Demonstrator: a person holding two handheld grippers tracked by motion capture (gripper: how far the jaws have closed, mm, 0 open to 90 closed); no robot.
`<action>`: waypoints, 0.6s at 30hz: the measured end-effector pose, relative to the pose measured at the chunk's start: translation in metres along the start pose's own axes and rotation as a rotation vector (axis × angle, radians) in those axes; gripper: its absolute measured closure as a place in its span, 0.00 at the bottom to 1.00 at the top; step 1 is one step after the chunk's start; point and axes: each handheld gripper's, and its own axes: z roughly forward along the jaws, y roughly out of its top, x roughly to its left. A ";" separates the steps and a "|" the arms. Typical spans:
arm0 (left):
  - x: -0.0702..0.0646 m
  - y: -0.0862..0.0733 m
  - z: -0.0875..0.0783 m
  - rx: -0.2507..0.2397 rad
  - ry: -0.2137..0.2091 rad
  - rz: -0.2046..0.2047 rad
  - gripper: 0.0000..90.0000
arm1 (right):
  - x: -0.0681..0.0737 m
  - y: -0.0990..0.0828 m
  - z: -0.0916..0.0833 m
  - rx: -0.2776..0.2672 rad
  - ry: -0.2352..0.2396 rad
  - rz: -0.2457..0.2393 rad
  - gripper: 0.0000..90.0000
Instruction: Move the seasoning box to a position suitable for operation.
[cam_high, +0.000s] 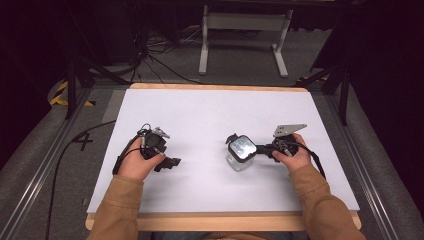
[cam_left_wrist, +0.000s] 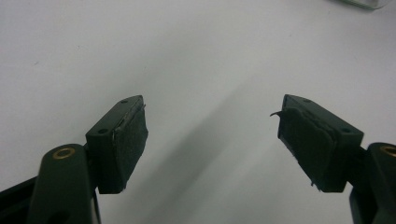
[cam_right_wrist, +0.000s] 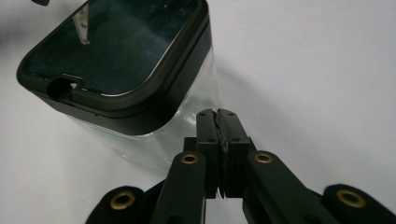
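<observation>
Two forearms in tan sleeves come in from the bottom edge of the high view, and each hand holds one black gripper over the white table (cam_high: 210, 107).

On the person's left side, the left hand (cam_high: 137, 160) rests on the table surface with the left gripper (cam_high: 170, 163) pointing toward the middle. Its jaws are released: in the left gripper view the two pads (cam_left_wrist: 130, 140) stand well apart, with bare white table between them and nothing held. At the top right corner of that view a small piece of something clear is visible, but it is too little to tell more.

On the other side, the right hand (cam_high: 295, 155) holds the right gripper (cam_high: 260, 150), which points toward the clear jar (cam_high: 241, 152). This jar stands upright on the table, a little right of the centre, between the two hands. It has a black, rounded square lid (cam_right_wrist: 116, 56) with a glossy dark top and a small round notch at one edge. In the right gripper view the jaws are clenched, pad pressed against pad, with nothing between them. Their tips (cam_right_wrist: 217, 116) are just beside the transparent wall of the jar, below the lid's rim; I cannot tell if they touch it.

Beyond the table there are grey floor, black cables (cam_high: 150, 55) and a white metal stand (cam_high: 245, 30).
</observation>
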 end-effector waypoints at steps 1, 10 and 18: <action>0.000 0.000 0.000 0.000 -0.001 0.000 0.27 | 0.001 0.000 0.001 0.004 0.005 -0.004 0.99; 0.000 0.001 0.001 -0.006 -0.004 0.002 0.27 | 0.002 0.000 0.000 0.038 0.019 -0.007 0.99; -0.001 0.004 0.003 0.002 -0.009 0.011 0.27 | 0.007 -0.001 0.002 0.097 0.071 -0.016 0.99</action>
